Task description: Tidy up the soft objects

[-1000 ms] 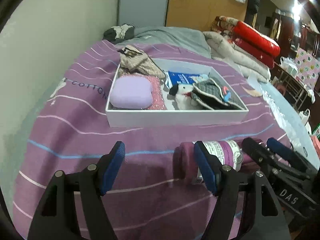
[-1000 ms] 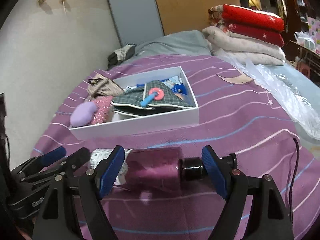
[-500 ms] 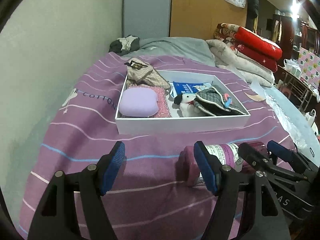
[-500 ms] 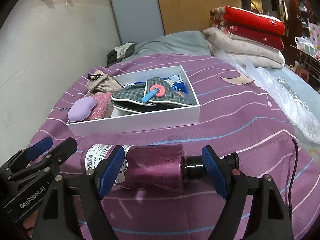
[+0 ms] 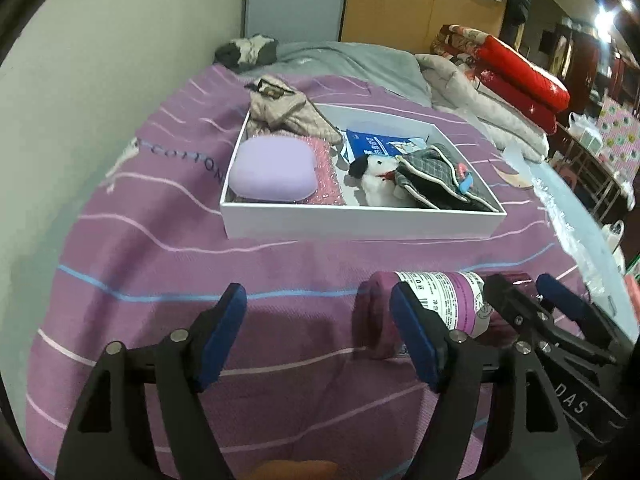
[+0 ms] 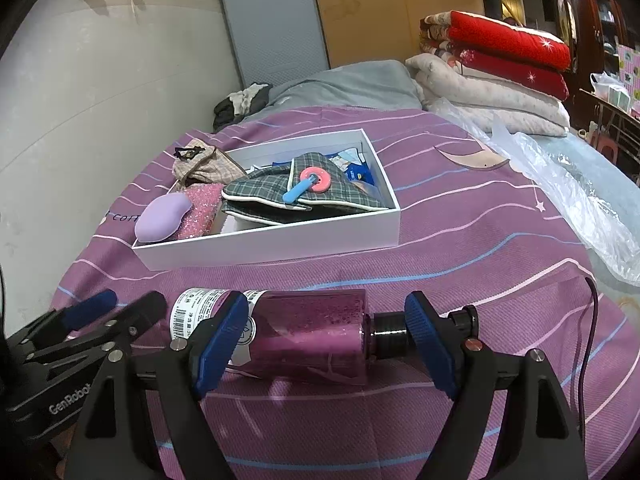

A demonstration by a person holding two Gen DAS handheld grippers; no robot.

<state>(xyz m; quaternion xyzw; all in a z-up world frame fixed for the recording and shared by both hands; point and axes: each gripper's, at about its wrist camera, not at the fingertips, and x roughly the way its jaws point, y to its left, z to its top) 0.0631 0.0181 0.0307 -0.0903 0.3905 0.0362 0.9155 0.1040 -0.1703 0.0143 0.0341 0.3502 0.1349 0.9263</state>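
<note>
Purple striped bedspread (image 5: 168,264) with a white box (image 5: 360,222) at the far side, holding a lilac cushion (image 5: 272,170), plush dog (image 5: 378,178) and plaid pouch (image 6: 296,194). Near us lies a pink glittery bottle (image 6: 316,332), labelled, black-capped, inside the right gripper (image 6: 326,344)'s spread jaws, unpinched. Left gripper (image 5: 318,336) just widened, nothing in it.

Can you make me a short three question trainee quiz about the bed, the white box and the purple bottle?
1. True or false: the lilac oval cushion lies inside the shallow white cardboard box.
2. The glittery purple bottle with a white label is: A upright in the box; B lying on the striped purple bedspread; C on the red quilts.
3. Fill in: the pink ring with a blue stem rests on the ____ plaid fabric.

Key: 1 true; 2 B; 3 grey.
</note>
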